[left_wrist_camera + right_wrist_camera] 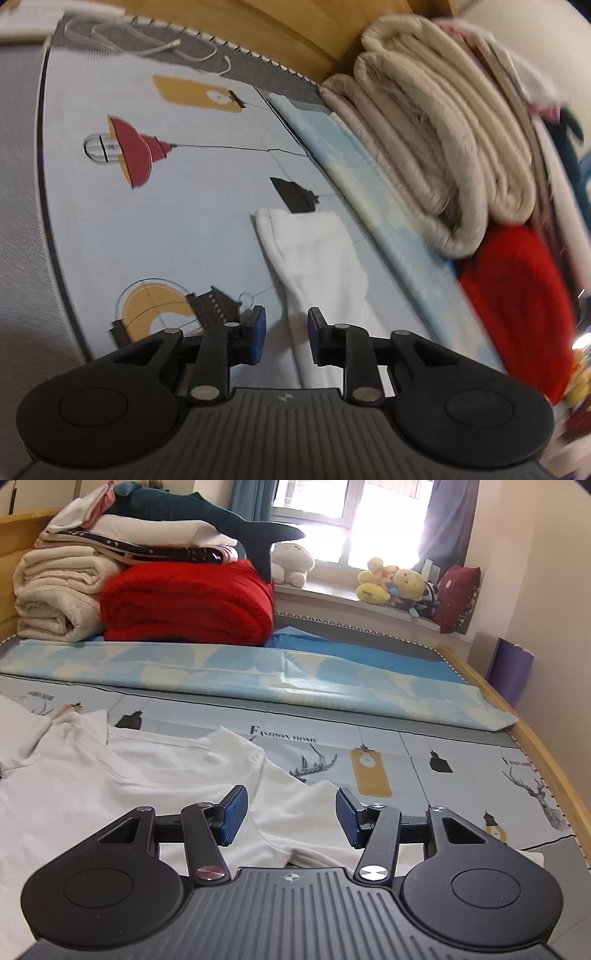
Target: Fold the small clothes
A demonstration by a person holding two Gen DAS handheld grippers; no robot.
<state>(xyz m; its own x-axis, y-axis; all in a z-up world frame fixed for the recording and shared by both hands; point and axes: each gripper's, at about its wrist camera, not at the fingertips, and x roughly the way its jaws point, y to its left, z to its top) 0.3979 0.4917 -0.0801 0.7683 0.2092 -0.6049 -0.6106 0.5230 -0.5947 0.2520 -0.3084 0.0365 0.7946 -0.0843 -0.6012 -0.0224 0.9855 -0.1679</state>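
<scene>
Both tongs, left (286,338) and right (291,818), are released, grasping nothing. The white shirt (110,775) lies rumpled right under and ahead of them; folding looks barely begun.

Spread across the near left of the printed bed sheet (406,746): a T-shirt (129,775), one sleeve reaching right, under the parted right gripper (291,818). Farther back, a rolled mat (258,679) lying crosswise. Behind it, far left, two folded blankets (184,602) side by side, more bedding and a plush shark (207,513) stacked on top. Far right, on the windowsill (332,594), soft toys (391,581). In the left wrist view, parted left gripper (286,339) over a sleeve (314,254).
</scene>
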